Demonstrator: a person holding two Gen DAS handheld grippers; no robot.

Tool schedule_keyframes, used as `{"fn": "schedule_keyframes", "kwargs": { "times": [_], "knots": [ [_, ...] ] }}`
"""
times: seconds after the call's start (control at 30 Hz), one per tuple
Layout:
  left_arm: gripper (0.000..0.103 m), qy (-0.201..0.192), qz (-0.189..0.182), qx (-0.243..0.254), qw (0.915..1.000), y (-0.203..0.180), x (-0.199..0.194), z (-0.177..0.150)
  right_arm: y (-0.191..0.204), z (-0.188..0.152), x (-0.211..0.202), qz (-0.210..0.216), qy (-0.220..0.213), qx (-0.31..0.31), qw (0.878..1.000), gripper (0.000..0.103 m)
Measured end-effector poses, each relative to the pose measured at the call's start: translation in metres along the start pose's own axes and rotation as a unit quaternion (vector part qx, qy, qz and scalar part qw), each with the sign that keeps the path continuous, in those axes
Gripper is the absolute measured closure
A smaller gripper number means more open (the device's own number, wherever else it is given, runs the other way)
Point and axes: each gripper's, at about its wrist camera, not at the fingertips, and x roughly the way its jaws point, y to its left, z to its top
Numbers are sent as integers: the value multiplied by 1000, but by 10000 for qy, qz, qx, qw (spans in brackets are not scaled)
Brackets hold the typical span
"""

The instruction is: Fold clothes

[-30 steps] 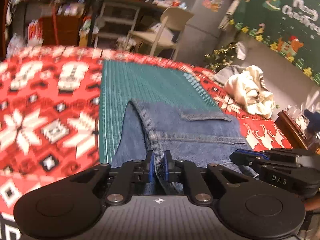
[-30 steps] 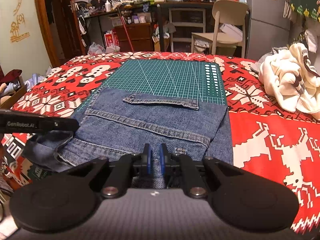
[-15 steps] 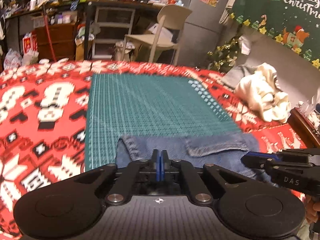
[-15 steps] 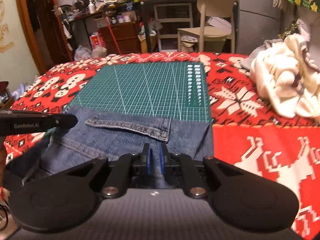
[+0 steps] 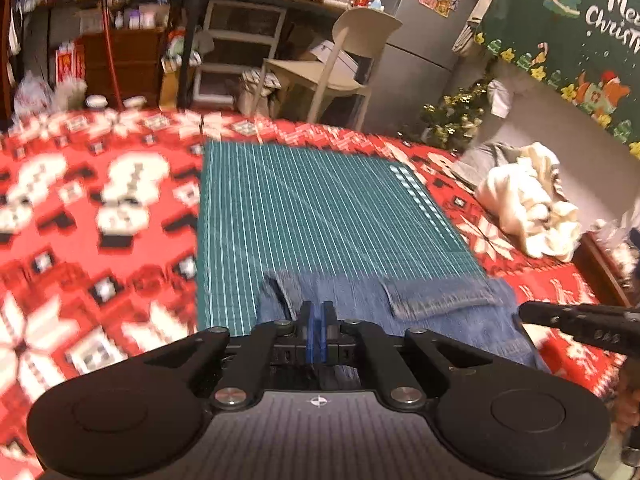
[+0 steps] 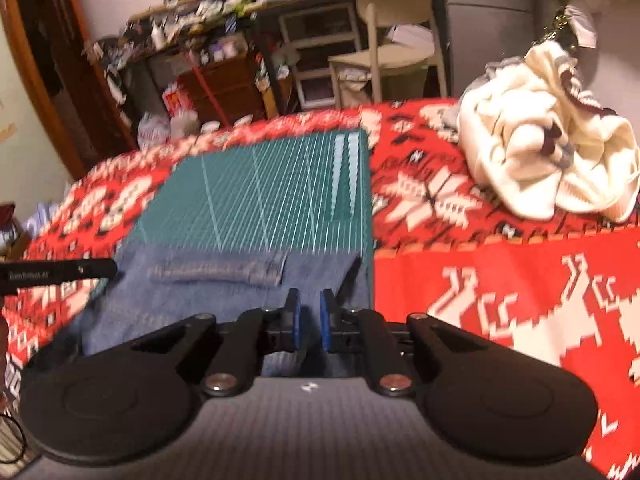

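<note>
The jaws of the left gripper [image 5: 316,330] are seen pressed almost together at the lower centre of the left wrist view, with only a sliver between the 2 blue pads; whether denim is pinched there cannot be told. The jaws of the right gripper [image 6: 309,320] are held narrowly apart at the lower centre of the right wrist view, and nothing is seen between them.

The jeans [image 5: 432,312] are laid across the near edge of the green cutting mat [image 5: 320,208], in the lower middle of both views, directly ahead of the 2 grippers. A folded strip with a stitched hem [image 6: 218,272] is seen on top of the denim, left of centre in the right wrist view. The mat is spread on a red patterned cloth [image 5: 92,216] covering the counter. A crumpled cream garment [image 6: 548,160] is piled at the upper right of the right wrist view, well apart from the jeans. A pale chair [image 5: 336,68] is placed beyond the counter, in the upper centre. Much of both views is blurred.
</note>
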Motion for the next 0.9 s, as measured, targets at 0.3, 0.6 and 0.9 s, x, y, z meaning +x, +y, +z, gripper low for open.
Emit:
{"fn": "schedule_keyframes", "kwargs": {
  "times": [0.3, 0.6, 0.9],
  "knots": [
    [100, 114, 56, 102, 9999, -1, 26, 1, -4, 4, 38, -107, 40, 49, 9999, 93],
    [101, 100, 115, 7, 9999, 6, 4, -8, -24, -11, 16, -405, 11, 320, 9987, 91],
    [100, -191, -236, -319, 9990, 12, -50, -20, -11, -28, -32, -243, -183, 144, 9994, 91]
  ]
}}
